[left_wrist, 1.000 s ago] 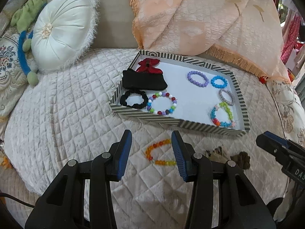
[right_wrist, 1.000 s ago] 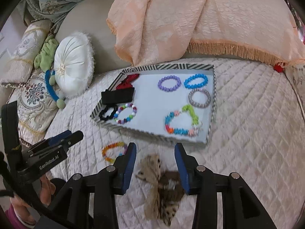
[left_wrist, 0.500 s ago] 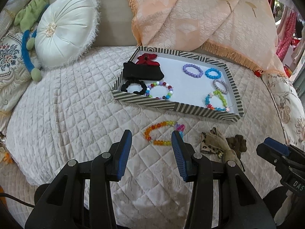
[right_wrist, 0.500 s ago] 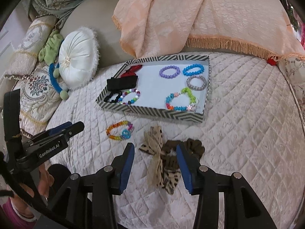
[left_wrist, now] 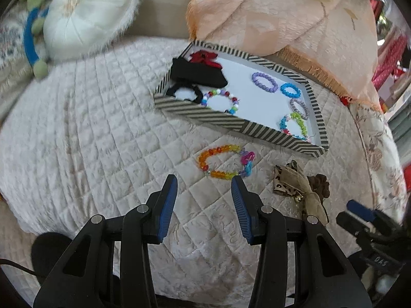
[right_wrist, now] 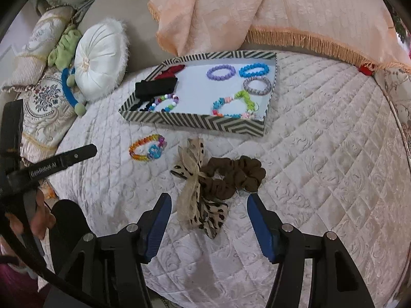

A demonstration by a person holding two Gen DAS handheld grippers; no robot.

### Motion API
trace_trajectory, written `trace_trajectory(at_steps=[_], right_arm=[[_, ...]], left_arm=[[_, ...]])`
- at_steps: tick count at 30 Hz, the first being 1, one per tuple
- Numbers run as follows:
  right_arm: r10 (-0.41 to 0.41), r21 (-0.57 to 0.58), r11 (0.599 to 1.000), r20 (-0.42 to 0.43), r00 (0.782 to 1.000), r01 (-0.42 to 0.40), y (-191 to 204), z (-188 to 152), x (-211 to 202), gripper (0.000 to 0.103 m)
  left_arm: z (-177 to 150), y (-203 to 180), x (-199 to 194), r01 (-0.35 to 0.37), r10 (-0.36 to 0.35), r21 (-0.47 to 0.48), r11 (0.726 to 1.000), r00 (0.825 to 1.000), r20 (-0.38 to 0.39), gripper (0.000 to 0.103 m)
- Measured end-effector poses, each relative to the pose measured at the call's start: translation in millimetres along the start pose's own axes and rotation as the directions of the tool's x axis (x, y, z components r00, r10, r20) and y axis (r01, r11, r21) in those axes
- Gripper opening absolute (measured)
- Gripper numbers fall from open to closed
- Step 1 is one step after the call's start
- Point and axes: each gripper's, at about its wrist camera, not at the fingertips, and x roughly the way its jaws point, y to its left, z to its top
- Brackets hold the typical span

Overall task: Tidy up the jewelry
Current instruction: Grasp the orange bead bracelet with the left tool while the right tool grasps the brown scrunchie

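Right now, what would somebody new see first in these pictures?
Probably the striped tray in the middle of the bed, full of bright bead bracelets. In front of it, on the quilt, lie an orange bracelet, a spotted bow and a brown scrunchie. Both claws, left and right, are open above them.

quilted bed [right_wrist: 321, 154] | on it: striped tray [right_wrist: 195, 122], orange bead bracelet [left_wrist: 221, 163], leopard bow [right_wrist: 195, 187], brown scrunchie [right_wrist: 239, 173], round white cushion [right_wrist: 99, 59]
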Motion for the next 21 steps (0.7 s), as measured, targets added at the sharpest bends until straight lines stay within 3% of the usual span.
trace_trajectory(at_steps=[6,14,18,21], right_arm=[[0.002,-0.077,0.997,-0.033,0.999,-0.004,7,9,21,0.059],[-0.052,0.09,0.994,-0.041,0.998,0.055,-43,18,37,0.059],[-0.055,0.088,0.994,-0.075,0.996,0.062,-51,17,57,0.059],[-0.058,0.087,0.994,-0.042,0.997,0.062,-51,19,61,0.059]], left_arm=[[6,20,19,0.045,-0.051,-0.088,0.995,0.997,-0.062,0.046],[15,32,45,0.032,-0.047,-0.134,0.99,0.993,-0.107,0.047],[20,21,61,0.028,-0.042,-0.117,0.993,0.991,-0.126,0.047],[23,10,70,0.008,-0.017,-0.074,0.997,0.992,-0.128,0.047]])
